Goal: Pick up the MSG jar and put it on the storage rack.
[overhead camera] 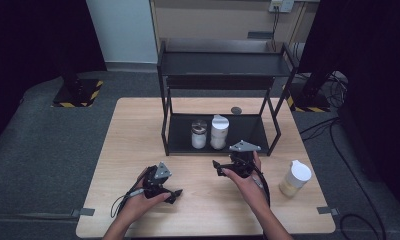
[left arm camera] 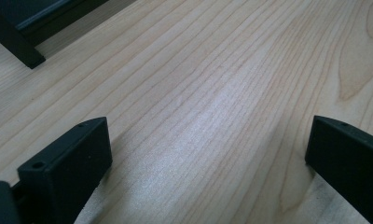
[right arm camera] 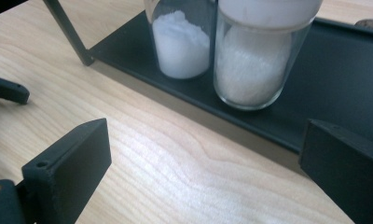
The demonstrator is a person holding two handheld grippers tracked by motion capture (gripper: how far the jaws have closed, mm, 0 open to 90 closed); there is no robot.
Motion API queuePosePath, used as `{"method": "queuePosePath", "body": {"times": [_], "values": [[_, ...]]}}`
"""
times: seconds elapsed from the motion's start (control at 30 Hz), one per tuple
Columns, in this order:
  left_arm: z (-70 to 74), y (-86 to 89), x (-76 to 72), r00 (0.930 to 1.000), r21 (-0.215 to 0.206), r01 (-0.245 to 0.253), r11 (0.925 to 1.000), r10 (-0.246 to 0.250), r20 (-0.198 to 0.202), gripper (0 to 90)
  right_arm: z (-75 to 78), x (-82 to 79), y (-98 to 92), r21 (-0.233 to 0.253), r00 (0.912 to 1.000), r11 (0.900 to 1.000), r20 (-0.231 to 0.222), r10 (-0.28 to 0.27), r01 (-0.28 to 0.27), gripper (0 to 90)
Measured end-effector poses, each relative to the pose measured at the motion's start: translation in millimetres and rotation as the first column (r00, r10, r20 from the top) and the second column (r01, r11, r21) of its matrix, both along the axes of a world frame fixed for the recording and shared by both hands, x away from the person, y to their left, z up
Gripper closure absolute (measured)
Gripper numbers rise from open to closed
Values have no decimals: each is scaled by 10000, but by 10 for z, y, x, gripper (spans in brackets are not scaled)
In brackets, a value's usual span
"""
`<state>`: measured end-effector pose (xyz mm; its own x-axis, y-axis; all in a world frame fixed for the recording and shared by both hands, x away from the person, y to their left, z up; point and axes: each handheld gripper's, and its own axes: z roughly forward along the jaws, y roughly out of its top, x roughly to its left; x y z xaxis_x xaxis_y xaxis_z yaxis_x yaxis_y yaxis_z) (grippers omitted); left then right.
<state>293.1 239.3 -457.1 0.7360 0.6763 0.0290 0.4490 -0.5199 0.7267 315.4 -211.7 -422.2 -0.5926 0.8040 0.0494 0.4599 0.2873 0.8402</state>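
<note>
- I find two jars on the bottom shelf of the black rack (overhead camera: 223, 65), side by side and touching or nearly so: the left jar (overhead camera: 199, 134) with a dark top, the right jar (overhead camera: 219, 132) with a white lid. Both stand upright, long axis vertical, each part-filled with white powder.
- My right gripper (overhead camera: 219, 167) sits just near of the rack, aimed at those jars; in the right gripper view its jaws stand wide apart, holding nothing.
- My left gripper (overhead camera: 175, 194) rests near-left over bare wood, tips toward the right; jaws spread, empty.
- A third jar (overhead camera: 295, 178), white-lidded with yellowish contents, stands at the near right, well apart from the rack.
- Count: three jars, two grippers, one rack.
- Surface: light wooden table (overhead camera: 138, 130), on grey carpet; dark curtains at both sides.
</note>
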Motion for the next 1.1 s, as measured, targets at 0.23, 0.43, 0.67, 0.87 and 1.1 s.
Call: {"method": "queuePosePath", "body": {"times": [0.23,0.43,0.67,0.87,1.1], "values": [[0,0,0,10000,-4,-3,10000,3,0,0,-56,-54,-33,-93,9997,9998,-151,178,-180,32],[0,0,-1,10000,-3,-3,10000,3,1,0,-102,-118,-62,-141,9994,9995,-210,279,-282,32],[0,0,-1,10000,-3,-4,10000,4,-1,0,-117,-186,-64,-194,9992,9991,-120,373,-376,32],[0,0,-1,10000,-4,-5,10000,5,-1,0,-157,-245,-69,-245,9985,9982,-34,549,-550,32],[-1,-1,-1,10000,-5,-7,10000,7,0,0,-211,-306,-134,-140,9989,9988,45,473,-473,32]]}}
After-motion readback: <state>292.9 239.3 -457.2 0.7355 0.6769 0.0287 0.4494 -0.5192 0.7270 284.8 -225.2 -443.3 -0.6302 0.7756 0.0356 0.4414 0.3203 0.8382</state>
